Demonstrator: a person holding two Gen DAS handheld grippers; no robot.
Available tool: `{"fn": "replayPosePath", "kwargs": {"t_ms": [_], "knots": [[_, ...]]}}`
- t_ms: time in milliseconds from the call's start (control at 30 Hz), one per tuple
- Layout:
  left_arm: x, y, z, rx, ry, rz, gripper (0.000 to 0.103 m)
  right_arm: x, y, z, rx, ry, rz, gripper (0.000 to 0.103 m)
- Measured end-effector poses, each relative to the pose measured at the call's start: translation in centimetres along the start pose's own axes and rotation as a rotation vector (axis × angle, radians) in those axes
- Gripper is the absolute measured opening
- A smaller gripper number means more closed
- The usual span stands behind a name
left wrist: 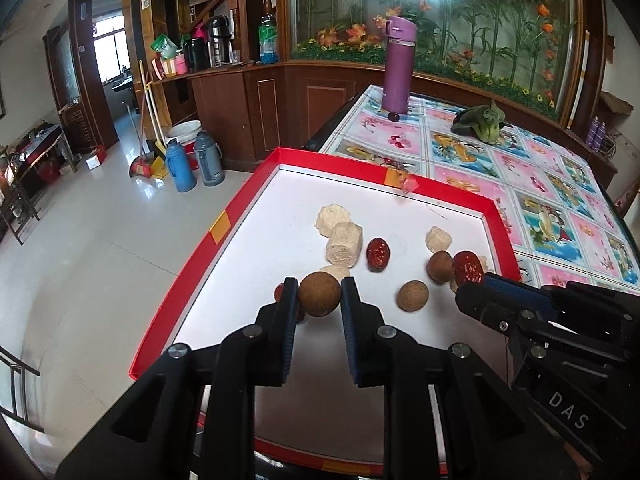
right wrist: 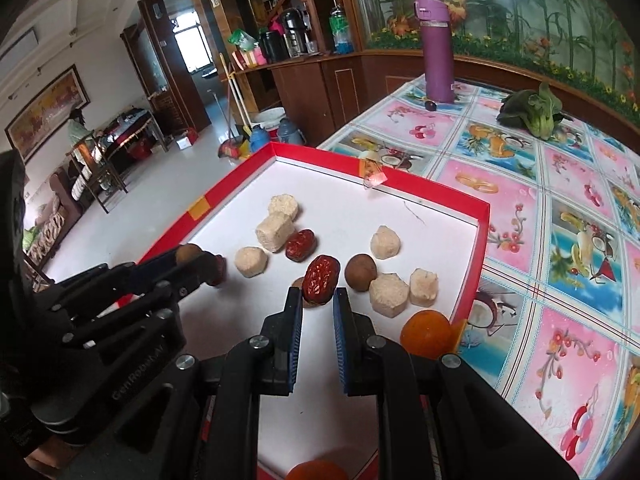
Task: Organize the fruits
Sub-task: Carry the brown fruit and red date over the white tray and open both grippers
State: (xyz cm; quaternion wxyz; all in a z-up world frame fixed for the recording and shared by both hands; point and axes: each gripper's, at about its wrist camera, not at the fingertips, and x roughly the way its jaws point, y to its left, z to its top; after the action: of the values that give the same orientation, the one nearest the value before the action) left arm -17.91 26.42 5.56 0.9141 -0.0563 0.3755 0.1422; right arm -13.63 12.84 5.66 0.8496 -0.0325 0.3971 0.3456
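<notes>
Left gripper (left wrist: 319,294): clamped on a round brown longan (left wrist: 319,294), pinched between both pads, held over near-left part of red-rimmed tray (left wrist: 240,208). Red date (left wrist: 279,292) partly hidden just behind left finger.

Right gripper (right wrist: 319,294): clamped on a wrinkled red jujube (right wrist: 320,279), fruit sticking up past fingertips, over near-middle of tray. Seen from left wrist as black body entering from right, same jujube at its tip.

Near edge, right wrist view: one orange (right wrist: 427,334) against near-right rim, just beside right finger; second orange (right wrist: 318,471) cut off at bottom of frame.

On white tray floor, mid-range: loose longan (left wrist: 413,296) right of left gripper, not touching it. Another longan (right wrist: 360,272) touching a pale cut chunk (right wrist: 389,294); further chunk (right wrist: 424,286) right beside that one. Lone chunk (right wrist: 251,261) toward left. Second jujube (right wrist: 301,245) lying flat mid-tray, touching a stacked pair of chunks (right wrist: 277,222). Single chunk (right wrist: 385,242) farther right, apart from the rest.

Far rim: orange tape patch (right wrist: 371,171) with crumpled clear wrapper on it.

Beyond tray, on patterned tablecloth (right wrist: 560,200): purple flask (right wrist: 436,50) upright, small dark fruit (right wrist: 430,105) at its base, kind not resolvable. Leafy green vegetable (right wrist: 534,114) lying to right, well apart from flask.
</notes>
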Motion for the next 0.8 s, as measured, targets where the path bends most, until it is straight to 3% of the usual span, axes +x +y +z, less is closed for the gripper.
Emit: {"fn": "replayPosePath", "kwargs": {"t_ms": [433, 800], "knots": [[2.8, 0.1, 0.3, -0.046, 0.066, 0.024, 0.023, 2.2, -1.7, -0.2, 0.071, 0.092, -0.063, 0.014], [2.9, -0.2, 0.4, -0.034, 0.065, 0.065, 0.024, 2.5, -1.8, -0.7, 0.064, 0.132, -0.088, 0.017]]}}
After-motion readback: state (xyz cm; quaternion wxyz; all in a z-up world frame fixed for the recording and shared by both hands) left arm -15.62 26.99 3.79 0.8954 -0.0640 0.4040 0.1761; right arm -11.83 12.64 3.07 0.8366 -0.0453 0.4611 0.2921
